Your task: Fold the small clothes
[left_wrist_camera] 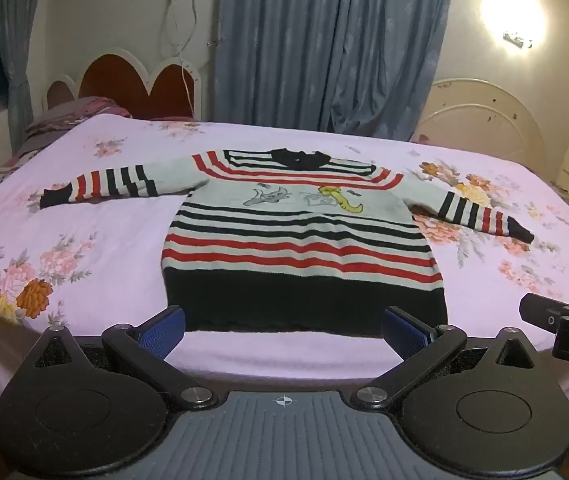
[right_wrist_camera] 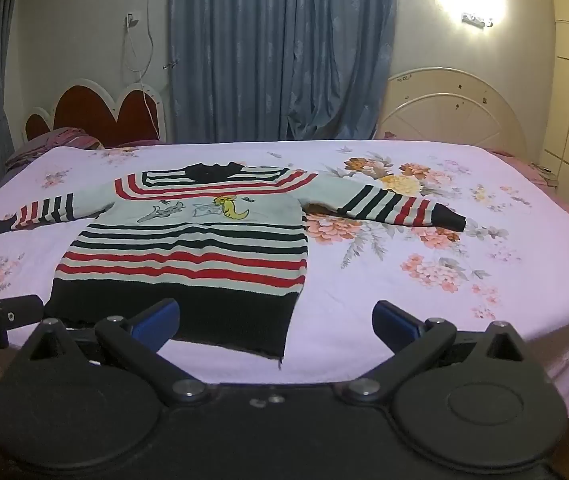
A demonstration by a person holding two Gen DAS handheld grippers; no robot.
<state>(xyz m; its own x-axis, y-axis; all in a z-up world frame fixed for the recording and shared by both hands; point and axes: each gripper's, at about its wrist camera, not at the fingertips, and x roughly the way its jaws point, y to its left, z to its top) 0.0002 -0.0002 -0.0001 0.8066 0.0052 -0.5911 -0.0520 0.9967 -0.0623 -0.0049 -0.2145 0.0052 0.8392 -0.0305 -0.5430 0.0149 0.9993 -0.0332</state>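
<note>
Striped sweater (left_wrist_camera: 304, 236) is lying flat on the bed (left_wrist_camera: 104, 240), sleeves spread. The left gripper (left_wrist_camera: 283, 330) and right gripper (right_wrist_camera: 276, 326) are hovering near its hem, fingers apart, holding nothing.

Two wrist fisheyes at the foot of the bed, both facing the headboards and curtain.

Left wrist view: low, just off the near bed edge (left_wrist_camera: 244, 356), looking along its own left gripper (left_wrist_camera: 284, 330) straight up the sweater (left_wrist_camera: 300, 236), hem close in. Right wrist view: same height and heading, set further right, so the sweater (right_wrist_camera: 188, 248) sits left of centre behind the right gripper (right_wrist_camera: 276, 326). Shared: sweater, floral sheet, blue curtain (right_wrist_camera: 280, 52), wall lamp. Each frame's edge catches what is probably the other gripper.
</note>
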